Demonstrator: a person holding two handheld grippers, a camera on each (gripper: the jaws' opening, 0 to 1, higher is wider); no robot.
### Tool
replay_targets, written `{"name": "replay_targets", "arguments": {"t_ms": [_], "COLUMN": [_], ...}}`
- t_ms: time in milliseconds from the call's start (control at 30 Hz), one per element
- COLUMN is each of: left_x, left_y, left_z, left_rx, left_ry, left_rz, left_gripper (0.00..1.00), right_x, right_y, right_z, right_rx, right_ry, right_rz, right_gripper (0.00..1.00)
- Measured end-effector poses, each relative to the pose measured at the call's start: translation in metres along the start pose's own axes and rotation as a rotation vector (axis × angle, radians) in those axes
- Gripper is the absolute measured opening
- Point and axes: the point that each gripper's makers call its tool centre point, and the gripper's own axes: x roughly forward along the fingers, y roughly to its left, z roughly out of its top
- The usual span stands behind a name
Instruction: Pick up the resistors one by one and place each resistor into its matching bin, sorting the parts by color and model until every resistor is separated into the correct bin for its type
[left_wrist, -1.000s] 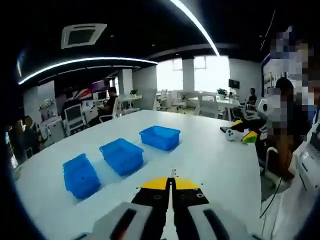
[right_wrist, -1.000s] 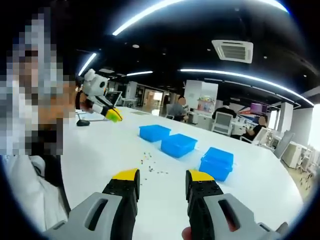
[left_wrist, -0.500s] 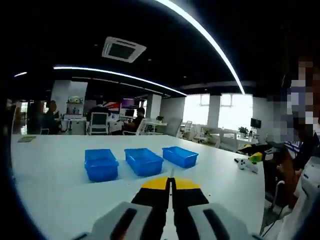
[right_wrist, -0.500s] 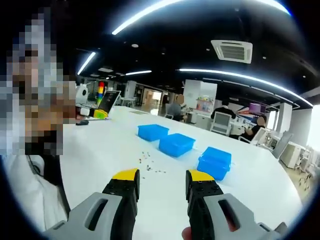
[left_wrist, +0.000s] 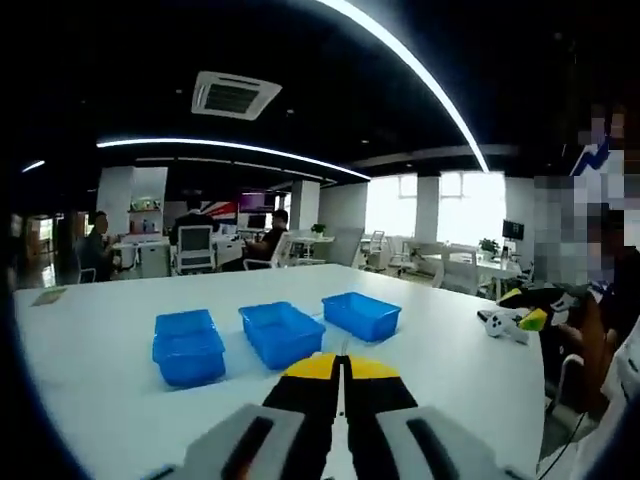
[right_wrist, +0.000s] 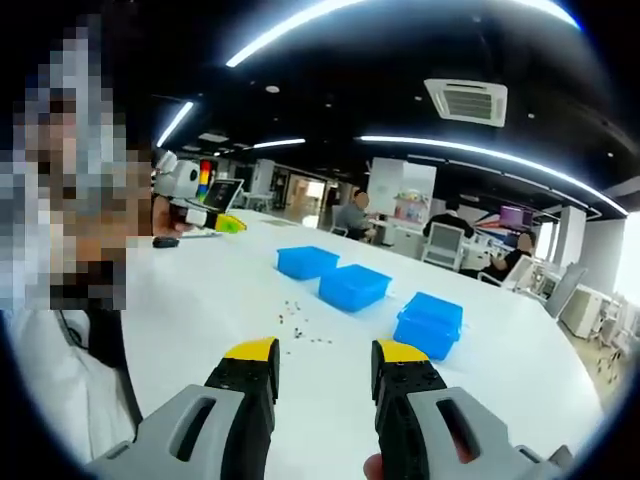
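Observation:
Three blue bins stand in a row on the white table (left_wrist: 100, 330): the left bin (left_wrist: 188, 347), the middle bin (left_wrist: 283, 332) and the right bin (left_wrist: 362, 314). My left gripper (left_wrist: 343, 367) points at them from this side, its yellow-tipped jaws shut, with nothing to be seen between them. In the right gripper view the same bins (right_wrist: 355, 287) lie further off, and several small loose resistors (right_wrist: 300, 325) are scattered on the table in front of them. My right gripper (right_wrist: 326, 352) is open and empty, short of the resistors. The left gripper (right_wrist: 200, 213) shows at far left.
A person (right_wrist: 70, 250) stands close at the table's edge. The right gripper (left_wrist: 522, 320) shows at the right of the left gripper view. Behind the table are desks, chairs and seated people (right_wrist: 352, 215). The table's far edge runs behind the bins.
The left gripper view has swung and levelled, so the bins sit differently in it. The right gripper view has hardly moved; in it the left gripper has shifted a little at far left.

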Motion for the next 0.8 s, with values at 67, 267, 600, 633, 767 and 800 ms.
{"name": "replay_targets", "arguments": {"t_ms": [67,267,600,633,767,800], "left_x": [0.013,0.059,0.139,0.149,0.169,0.173], "left_y": [0.002,0.018,0.068,0.077,0.095,0.098], "left_z": [0.006,0.019,0.032,0.027,0.015,0.014], "left_rx": [0.015,0.020,-0.020,-0.039,-0.059,-0.063], "left_ry": [-0.004,0.035,0.076,0.090,0.125,0.126], "left_rz": [0.001,-0.001,0.072,0.088,0.128,0.136], "left_gripper": [0.05,0.05,0.05,0.05,0.05,0.05], "right_x": [0.001,0.000,-0.005,-0.005,-0.005,-0.005], "right_y": [0.001,0.005,0.001,0.000,0.000,0.000], "right_z": [-0.001,-0.001,0.000,0.000,0.001,0.001], "right_rx": [0.000,-0.001,0.000,0.000,-0.002,-0.002], "right_ry": [0.000,-0.004,-0.005,-0.005,-0.005,-0.006], "right_rz": [-0.001,-0.001,-0.014,-0.015,-0.018,-0.019], "right_gripper": [0.39,0.39,0.39,0.39,0.39,0.39]}}
